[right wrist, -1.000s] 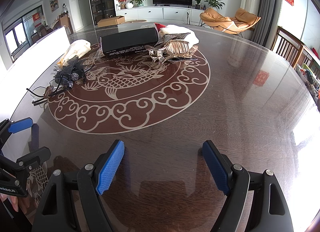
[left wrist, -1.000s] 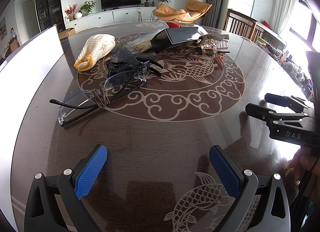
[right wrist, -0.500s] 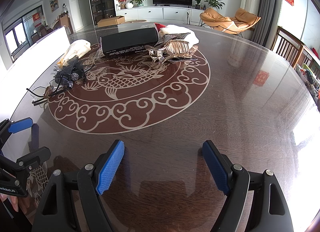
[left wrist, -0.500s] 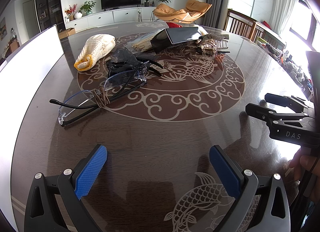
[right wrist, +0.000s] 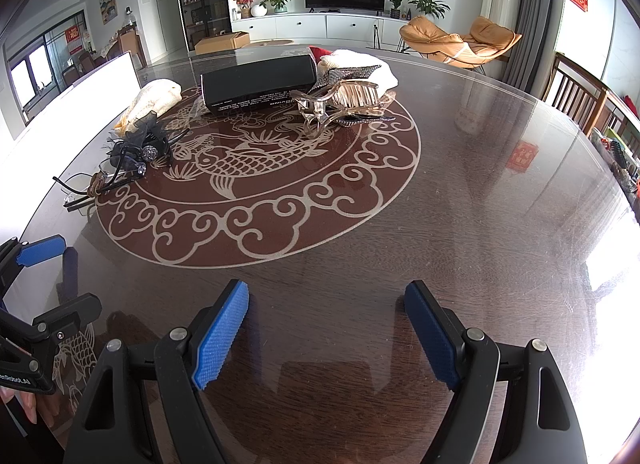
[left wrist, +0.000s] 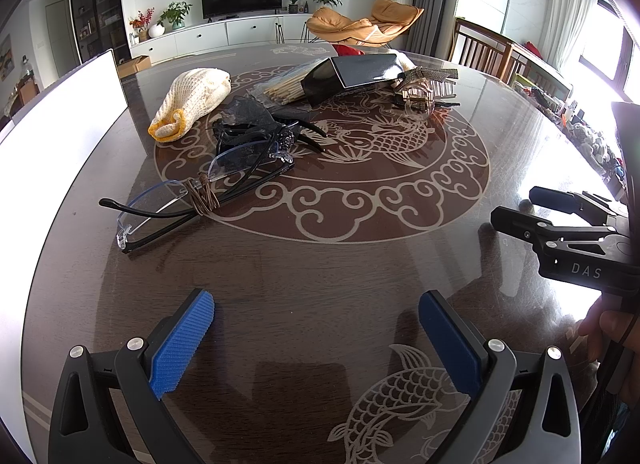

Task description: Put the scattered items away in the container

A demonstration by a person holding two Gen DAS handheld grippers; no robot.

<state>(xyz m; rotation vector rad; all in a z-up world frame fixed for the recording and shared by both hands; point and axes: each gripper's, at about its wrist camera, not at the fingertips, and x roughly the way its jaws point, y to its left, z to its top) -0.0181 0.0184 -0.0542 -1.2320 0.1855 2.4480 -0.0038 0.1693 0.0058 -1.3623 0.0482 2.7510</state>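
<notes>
1. Left wrist view: the left gripper hangs over bare dark table, jaws set wide, nothing between the blue pads.
2. The right gripper appears at the right edge of this view, beside the left one, with a hand on its handle.
3. Glasses lie nearest the left gripper, on the left rim of the table's round carp medallion. A brown hair tie is looped around the frame.
4. A black mesh hair ornament lies just behind the glasses, touching them.
5. A cream knitted pouch with an orange cuff lies further back on the left.
6. A packet of wooden sticks lies against the open end of a black box (the only container-like item visible; whether it is the intended container cannot be told).
7. Right wrist view: the right gripper is over bare table, jaws wide and empty.
8. The left gripper shows at the lower left edge.
9. A translucent claw hair clip lies just right of the black box, with a dark studded clip beside it.
10. A white folded cloth lies behind the claw clip.
11. All items sit well apart from both grippers, across the medallion.
</notes>
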